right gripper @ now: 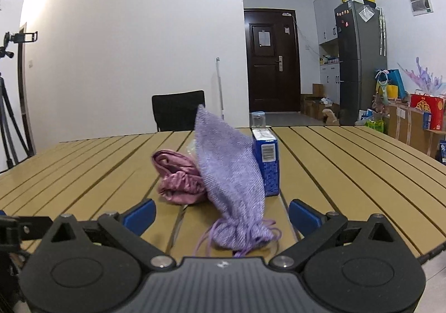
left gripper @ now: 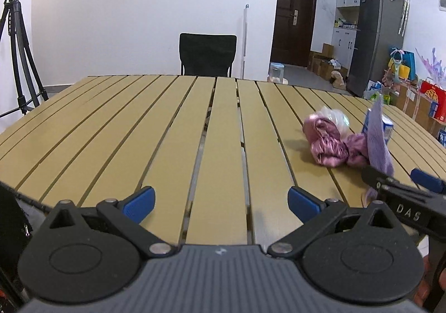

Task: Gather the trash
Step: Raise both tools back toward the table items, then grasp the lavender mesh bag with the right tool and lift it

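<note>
In the right wrist view a purple knitted drawstring pouch [right gripper: 231, 173] stands tilted on the slatted wooden table [right gripper: 348, 173] and leans on a blue carton [right gripper: 267, 162]. Its gathered end lies between the wide-apart fingers of my right gripper [right gripper: 221, 211], and the pads do not touch it. To its left lies a crumpled pink cloth [right gripper: 178, 176], with clear plastic [right gripper: 191, 147] behind. In the left wrist view my left gripper [left gripper: 221, 198] is open over bare slats. The pink cloth [left gripper: 329, 146], pouch [left gripper: 377, 140], carton [left gripper: 387, 126] and right gripper [left gripper: 398, 176] sit to its right.
A black chair [left gripper: 207, 54] stands at the table's far edge and a camera tripod [left gripper: 16, 43] at the far left. Beyond the right edge are a grey fridge [left gripper: 382, 34], gift bags and boxes [left gripper: 429, 98], and a clear jar [left gripper: 276, 72] on the floor.
</note>
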Demonstrator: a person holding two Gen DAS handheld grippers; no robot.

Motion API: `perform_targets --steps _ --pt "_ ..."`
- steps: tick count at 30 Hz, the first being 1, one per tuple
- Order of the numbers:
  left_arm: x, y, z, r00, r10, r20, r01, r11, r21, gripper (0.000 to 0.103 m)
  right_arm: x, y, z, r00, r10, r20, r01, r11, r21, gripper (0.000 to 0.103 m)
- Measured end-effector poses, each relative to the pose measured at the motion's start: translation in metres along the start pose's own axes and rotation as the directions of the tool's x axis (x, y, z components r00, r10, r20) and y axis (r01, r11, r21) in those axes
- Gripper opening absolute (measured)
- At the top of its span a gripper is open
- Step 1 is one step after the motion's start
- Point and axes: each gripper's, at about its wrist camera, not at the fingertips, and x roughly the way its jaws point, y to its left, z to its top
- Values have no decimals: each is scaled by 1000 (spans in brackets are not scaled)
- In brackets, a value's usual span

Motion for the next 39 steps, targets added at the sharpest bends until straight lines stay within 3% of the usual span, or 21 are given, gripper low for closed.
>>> perform_targets --steps 4,9,13,18,23,32,39 --pt "13 0 12 1000 -25 -8 25 999 -21 103 17 -2 -1 1000 0 -26 0 1000 1 84" --pt "26 -12 24 998 -59 -11 59 998 -22 103 30 -3 -2 999 -18 -43 18 1000 0 50" --pt "32 -27 28 997 -71 -7 71 997 9 103 36 -2 -7 997 -45 -59 44 999 -20 39" --pt "37 -40 31 995 -98 -19 98 995 13 103 33 -5 -6 999 -16 -36 16 1000 -8 27" --pt "40 -53 31 995 -99 -20 100 994 45 103 19 -19 -1 1000 -1 -10 1 999 45 19" --pt "47 -68 37 991 -134 -12 135 990 50 103 -17 -43 8 992 -20 125 6 994 108 18" --pt "55 -82 43 987 -158 -9 158 987 27 103 -27 -62 7 987 -60 151 42 992 120 18"
